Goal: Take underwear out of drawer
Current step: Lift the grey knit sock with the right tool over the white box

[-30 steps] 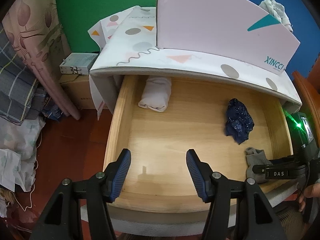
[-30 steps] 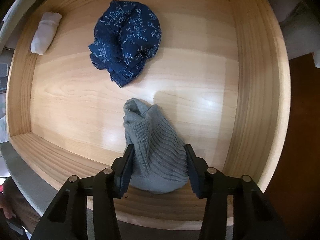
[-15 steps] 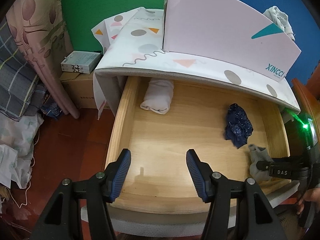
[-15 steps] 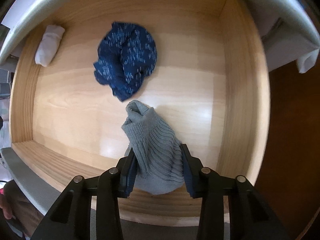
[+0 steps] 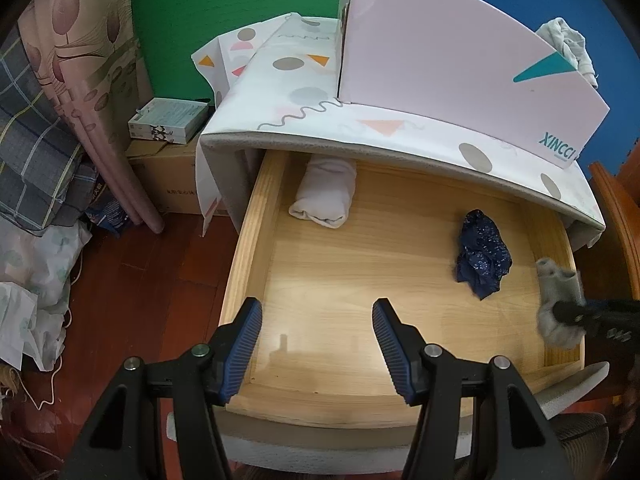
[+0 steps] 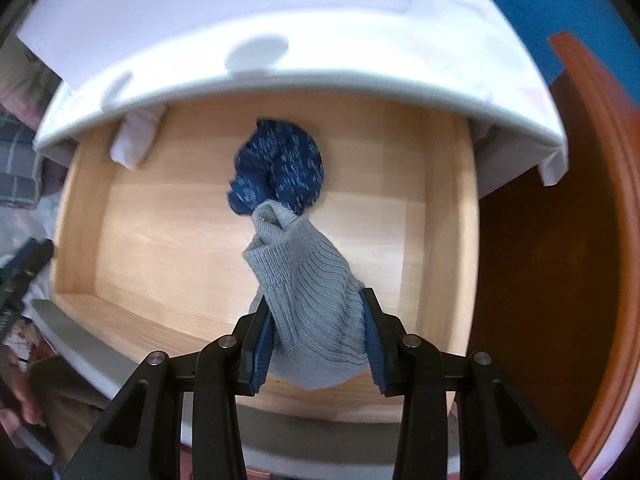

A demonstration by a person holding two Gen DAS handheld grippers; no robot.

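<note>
From the left wrist camera, the wooden drawer [image 5: 256, 216] is pulled out from under a table top with a spotty cloth [image 5: 320, 120]. The left gripper [image 5: 316, 344] hangs over the front of the drawer with its jaws apart and nothing between them. At the back of the drawer, near its left wall, lies a white rolled cloth [image 5: 325, 196]. A dark blue bundle [image 5: 482, 258] lies toward the drawer's right wall. Just past it, by the right wall, the right gripper [image 5: 576, 316] grips a grey knitted piece [image 5: 554, 300]. A pink box [image 5: 452, 60] stands on the table top above the drawer.

From the right wrist camera, the right gripper [image 6: 318, 346] has its jaws clamped on the grey knitted piece [image 6: 312, 292], which hangs above the drawer [image 6: 448, 240] floor. The dark blue bundle [image 6: 280, 168] sits in the drawer behind it. The white rolled cloth [image 6: 134, 142] is in the drawer's back left corner.
</note>
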